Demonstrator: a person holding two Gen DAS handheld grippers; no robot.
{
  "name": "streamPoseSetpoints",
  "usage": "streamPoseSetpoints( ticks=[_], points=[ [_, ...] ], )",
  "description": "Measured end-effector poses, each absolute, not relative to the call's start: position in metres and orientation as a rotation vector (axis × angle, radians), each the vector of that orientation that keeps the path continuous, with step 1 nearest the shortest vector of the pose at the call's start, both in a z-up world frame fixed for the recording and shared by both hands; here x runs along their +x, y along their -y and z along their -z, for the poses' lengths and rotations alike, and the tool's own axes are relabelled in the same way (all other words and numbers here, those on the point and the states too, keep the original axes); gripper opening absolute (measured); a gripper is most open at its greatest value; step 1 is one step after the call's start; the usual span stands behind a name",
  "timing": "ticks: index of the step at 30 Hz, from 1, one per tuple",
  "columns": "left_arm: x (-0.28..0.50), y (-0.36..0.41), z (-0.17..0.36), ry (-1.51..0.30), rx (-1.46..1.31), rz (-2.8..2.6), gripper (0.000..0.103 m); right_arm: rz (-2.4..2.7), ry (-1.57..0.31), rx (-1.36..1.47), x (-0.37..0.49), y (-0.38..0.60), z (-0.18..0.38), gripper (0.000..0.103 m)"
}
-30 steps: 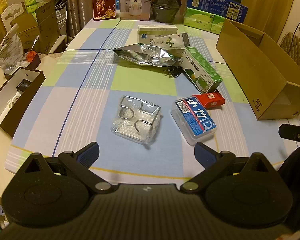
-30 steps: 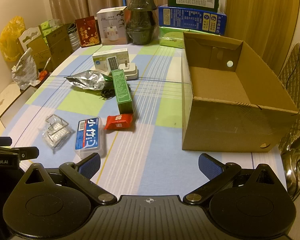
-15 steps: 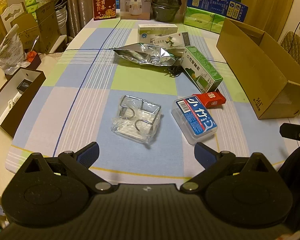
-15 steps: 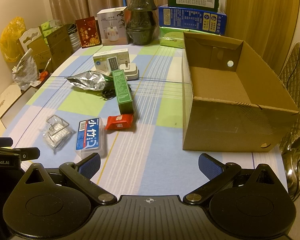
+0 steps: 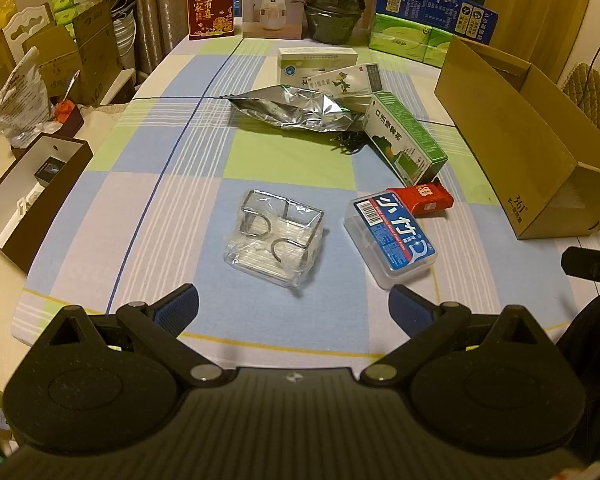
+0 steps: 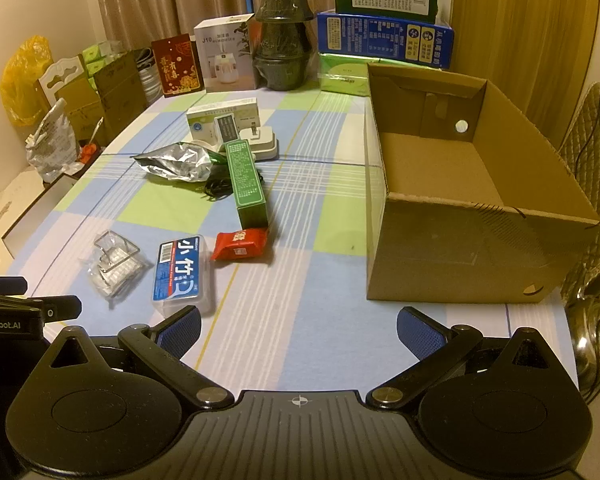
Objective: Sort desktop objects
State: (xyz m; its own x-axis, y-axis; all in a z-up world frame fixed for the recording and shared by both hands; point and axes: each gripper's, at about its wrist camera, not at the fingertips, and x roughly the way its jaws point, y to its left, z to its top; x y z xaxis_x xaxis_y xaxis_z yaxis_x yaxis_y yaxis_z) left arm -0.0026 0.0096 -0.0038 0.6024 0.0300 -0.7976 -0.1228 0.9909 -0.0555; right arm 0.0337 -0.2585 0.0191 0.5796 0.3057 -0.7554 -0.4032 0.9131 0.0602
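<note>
Nothing has moved since a second ago: left gripper (image 5: 294,300) and right gripper (image 6: 299,322) both hang wide open and empty over the table's (image 6: 300,336) near edge. Left of the cardboard box (image 6: 456,264) lie the red packet (image 6: 240,243), floss box (image 6: 183,274) and wrapped wire holder (image 5: 276,242).

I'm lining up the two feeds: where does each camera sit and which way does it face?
Left wrist: on the left gripper, low at the near table edge, facing the wire rack; jaws open.
Right wrist: on the right gripper, further right, facing the carton; jaws open, left gripper at its left edge.
Shared: rack, blue case, red packet, carton.
</note>
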Motion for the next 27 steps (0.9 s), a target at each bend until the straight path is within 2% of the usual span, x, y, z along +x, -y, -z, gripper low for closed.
streamPoseSetpoints(
  ticks=[27],
  points=[
    [-0.0023,-0.0142,0.0019,-0.921,-0.114,-0.108,0.1,-0.422,-0.851,-0.127,0.0318,0.252,-0.0194,0.101]
  ],
)
